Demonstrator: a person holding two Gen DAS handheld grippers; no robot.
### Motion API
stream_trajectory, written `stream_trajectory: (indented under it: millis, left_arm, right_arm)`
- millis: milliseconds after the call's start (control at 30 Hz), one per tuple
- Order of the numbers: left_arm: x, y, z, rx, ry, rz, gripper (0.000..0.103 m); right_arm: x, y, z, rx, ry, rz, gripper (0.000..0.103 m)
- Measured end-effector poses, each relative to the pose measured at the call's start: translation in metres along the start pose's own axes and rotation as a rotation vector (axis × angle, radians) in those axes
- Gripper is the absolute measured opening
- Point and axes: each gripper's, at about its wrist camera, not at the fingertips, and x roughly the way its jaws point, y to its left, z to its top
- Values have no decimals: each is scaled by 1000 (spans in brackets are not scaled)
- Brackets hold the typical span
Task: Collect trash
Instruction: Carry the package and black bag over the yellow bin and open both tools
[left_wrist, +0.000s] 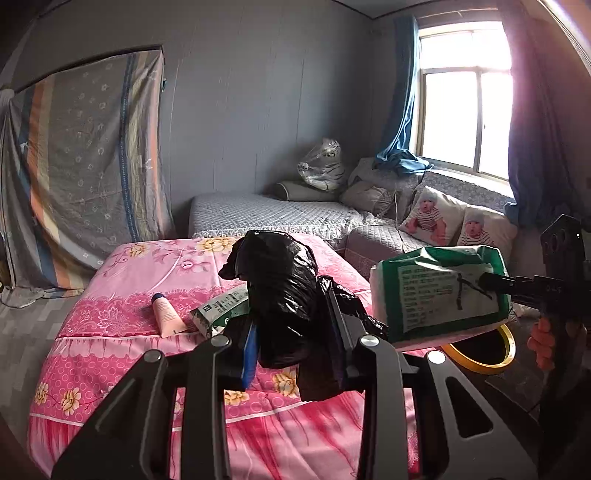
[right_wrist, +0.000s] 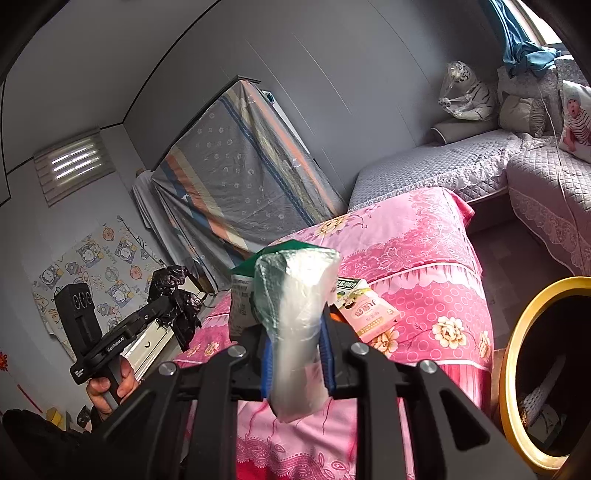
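My left gripper (left_wrist: 291, 325) is shut on a crumpled black plastic bag (left_wrist: 280, 280), held up above the pink floral bed (left_wrist: 110, 369). To its right, my right gripper (left_wrist: 493, 284) grips a green-and-white tissue pack (left_wrist: 436, 291) over a gold-rimmed bin (left_wrist: 480, 365). In the right wrist view the right gripper (right_wrist: 297, 347) pinches that pack (right_wrist: 295, 295) by its clear end. The left gripper (right_wrist: 168, 304) with the black bag (right_wrist: 171, 280) shows at the left. A pink tube (left_wrist: 168, 315) and a green-and-white carton (left_wrist: 218, 310) lie on the bed. A pink carton (right_wrist: 365, 314) lies there too.
The gold-rimmed bin (right_wrist: 511, 354) stands on the floor right of the bed, dark inside. A grey quilted sofa (left_wrist: 258, 214) with cushions and a wrapped toy tiger (left_wrist: 323, 164) runs along the far wall under the window. A sheet-draped panel (left_wrist: 85, 166) leans at the left.
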Motion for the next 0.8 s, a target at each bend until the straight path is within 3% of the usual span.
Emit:
stream_trajectory:
  millis: [567,800]
  left_arm:
    - [37,-59,10,80,19,-141,30]
    - [59,-89,17,130,21,-211,30]
  right_arm:
    - [-37,-63,8,98,-117,-213,19]
    - [-61,-96,5,151,-191,-380,19]
